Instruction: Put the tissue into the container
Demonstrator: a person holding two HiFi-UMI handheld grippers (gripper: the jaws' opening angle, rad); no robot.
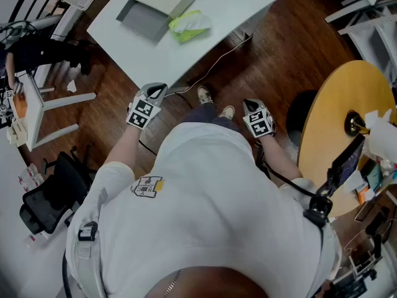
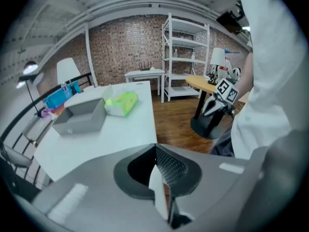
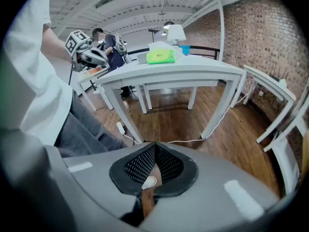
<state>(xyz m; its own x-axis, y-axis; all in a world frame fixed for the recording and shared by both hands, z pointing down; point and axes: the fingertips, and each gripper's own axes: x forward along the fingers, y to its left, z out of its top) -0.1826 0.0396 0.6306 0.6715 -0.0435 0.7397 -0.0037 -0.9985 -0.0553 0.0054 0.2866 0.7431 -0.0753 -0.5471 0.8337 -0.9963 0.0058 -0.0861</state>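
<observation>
A green and white tissue pack (image 1: 190, 25) lies on the white table (image 1: 205, 5), right beside an open grey container (image 1: 149, 8). In the left gripper view the tissue pack (image 2: 120, 103) sits just right of the grey container (image 2: 82, 117). The right gripper view shows the tissue pack (image 3: 161, 57) on the far tabletop. I hold both grippers low in front of my body, short of the table's near edge. My left gripper (image 1: 154, 93) is shut and holds nothing, and so is my right gripper (image 1: 253, 107). Each gripper view shows its jaws together with nothing between them.
A round yellow table (image 1: 347, 123) with clutter stands at my right. A black office chair (image 1: 53, 191) and a small white desk (image 1: 37, 104) are at my left. A cable (image 1: 217, 64) runs over the wooden floor. White shelving (image 2: 186, 57) stands by the brick wall.
</observation>
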